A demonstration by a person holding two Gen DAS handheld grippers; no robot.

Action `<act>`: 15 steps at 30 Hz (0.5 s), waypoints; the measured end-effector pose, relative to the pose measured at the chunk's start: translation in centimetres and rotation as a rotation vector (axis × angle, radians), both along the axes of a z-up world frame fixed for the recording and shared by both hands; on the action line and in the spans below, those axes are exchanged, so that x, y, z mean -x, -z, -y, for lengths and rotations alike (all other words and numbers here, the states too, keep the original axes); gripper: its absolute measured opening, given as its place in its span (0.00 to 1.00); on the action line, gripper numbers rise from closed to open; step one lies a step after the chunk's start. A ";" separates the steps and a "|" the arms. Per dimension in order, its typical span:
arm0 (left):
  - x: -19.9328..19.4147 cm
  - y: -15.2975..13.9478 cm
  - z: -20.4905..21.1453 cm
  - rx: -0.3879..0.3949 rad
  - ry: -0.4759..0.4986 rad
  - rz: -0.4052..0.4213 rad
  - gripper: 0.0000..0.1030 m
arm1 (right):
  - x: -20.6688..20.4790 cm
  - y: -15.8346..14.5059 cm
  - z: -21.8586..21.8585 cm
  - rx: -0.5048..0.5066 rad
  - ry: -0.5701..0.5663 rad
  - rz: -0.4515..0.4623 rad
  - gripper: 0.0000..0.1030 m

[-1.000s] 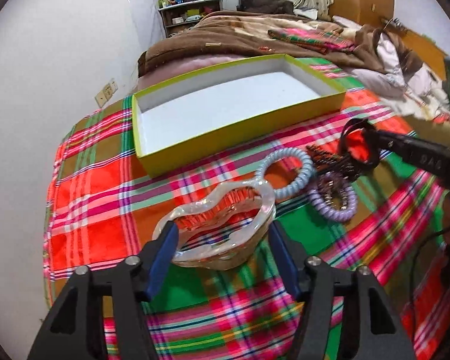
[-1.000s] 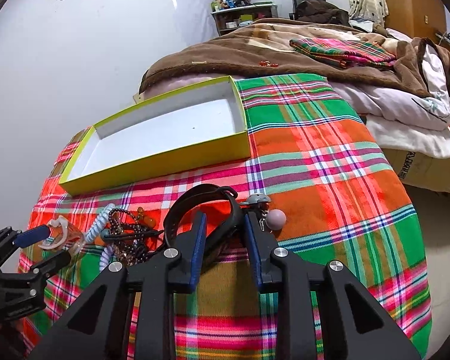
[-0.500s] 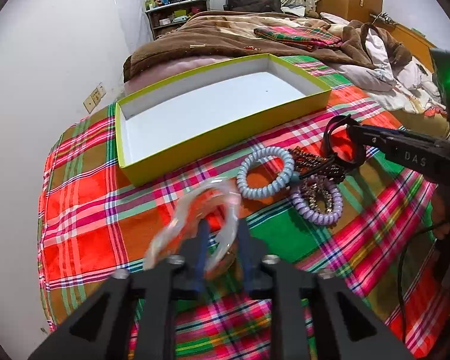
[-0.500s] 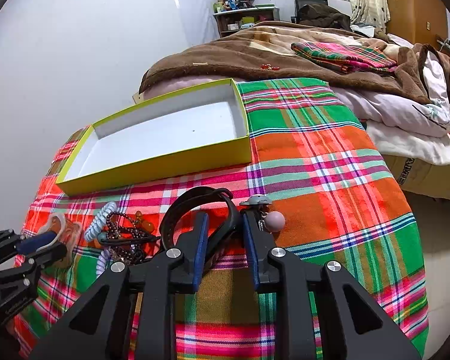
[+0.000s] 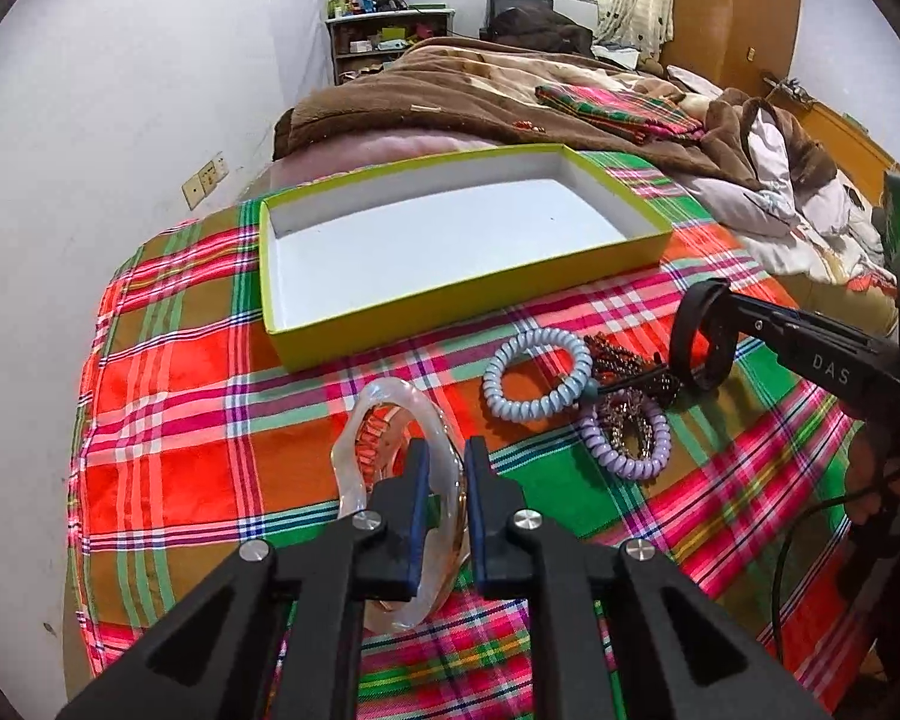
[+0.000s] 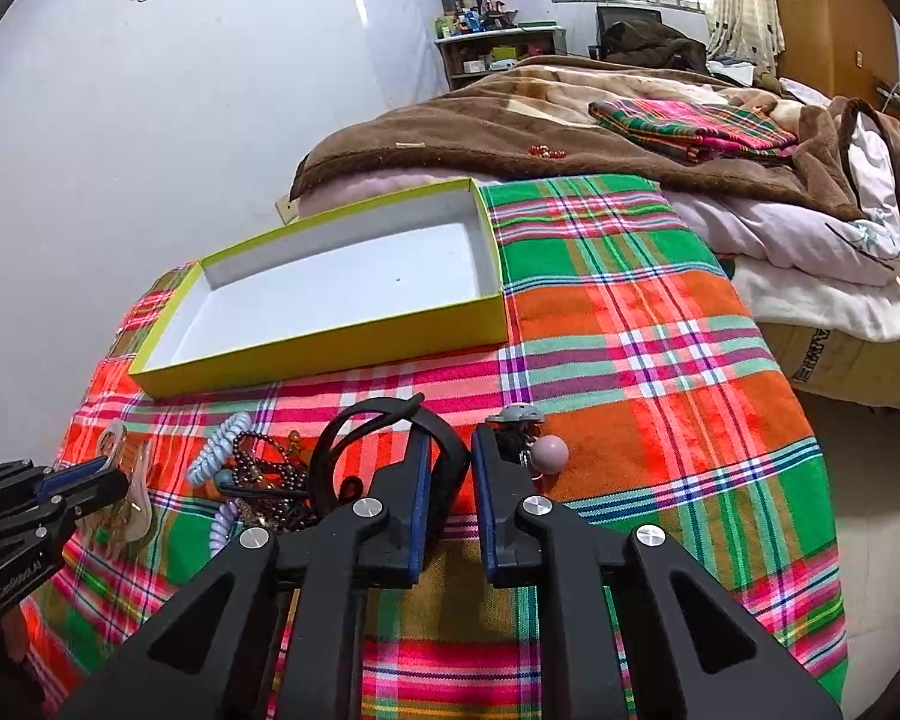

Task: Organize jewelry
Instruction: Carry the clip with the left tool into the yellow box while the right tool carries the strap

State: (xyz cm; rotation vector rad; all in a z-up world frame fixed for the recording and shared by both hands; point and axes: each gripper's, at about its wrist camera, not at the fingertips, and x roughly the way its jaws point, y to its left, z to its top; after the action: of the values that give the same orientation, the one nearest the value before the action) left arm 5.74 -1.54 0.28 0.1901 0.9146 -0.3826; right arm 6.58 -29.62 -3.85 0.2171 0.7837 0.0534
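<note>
Clear hair claw (image 5: pixel 399 480), near-left on the plaid cloth (image 5: pixel 168 396), looks stiff, light, slick; we'd grip its rim, where the left gripper (image 5: pixel 446 468) is now clenched, having been spread beside it a sec ago. Right gripper (image 6: pixel 451 462) has just been closing, pinching black band (image 6: pixel 384 438); box (image 5: pixel 450 312) far, empty.

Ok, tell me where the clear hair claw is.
In the left wrist view the clear hair claw stands on edge low centre, pinched in the left tongs, left of the pale blue coil tie, below the yellow box.
</note>
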 end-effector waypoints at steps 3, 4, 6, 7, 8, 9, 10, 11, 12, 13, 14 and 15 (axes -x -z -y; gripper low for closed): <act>0.0 -0.5 -0.2 0.009 -0.010 0.008 0.12 | 0.2 -0.4 0.0 0.002 -0.005 0.010 0.14; 0.0 -0.7 -0.2 0.011 -0.014 0.011 0.12 | 0.3 -0.5 -0.1 0.003 -0.008 0.012 0.14; 0.1 -1.0 -0.3 0.014 -0.018 0.020 0.12 | 0.4 -0.8 -0.1 0.003 -0.013 0.018 0.14; 0.2 -1.2 -0.3 0.016 -0.021 0.023 0.12 | 0.5 -0.9 -0.1 0.002 -0.014 0.021 0.14; 0.2 -1.4 -0.4 0.017 -0.022 0.027 0.12 | 0.5 -1.2 -0.1 -0.002 -0.015 0.025 0.14; 0.2 -1.6 -0.4 0.019 -0.025 0.033 0.12 | 0.5 -1.5 0.0 -0.003 -0.019 0.031 0.14; 0.2 -1.8 -0.5 0.021 -0.027 0.037 0.12 | 0.5 -1.7 -0.1 0.001 -0.021 0.036 0.14; 0.1 -2.0 -0.5 0.023 -0.027 0.039 0.12 | 0.5 -2.1 -0.1 0.009 -0.022 0.046 0.14; 0.0 -2.3 -0.6 0.026 -0.031 0.044 0.12 | 0.5 -2.4 -0.2 0.011 -0.024 0.051 0.14; 0.0 -2.5 -0.7 0.029 -0.035 0.049 0.12 | 0.4 -2.8 -0.2 0.013 -0.025 0.058 0.13; -0.1 -2.7 -0.7 0.031 -0.034 0.053 0.12 | 0.3 -3.2 -0.2 0.016 -0.025 0.065 0.13; -0.2 -3.0 -0.7 0.034 -0.036 0.060 0.12 | 0.2 -3.4 -0.1 0.017 -0.024 0.070 0.13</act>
State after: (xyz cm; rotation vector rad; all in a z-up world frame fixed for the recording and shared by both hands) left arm 5.99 -0.79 3.28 0.1531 0.8513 -0.3571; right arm 6.41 -29.48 -0.45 0.1886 0.7170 0.0766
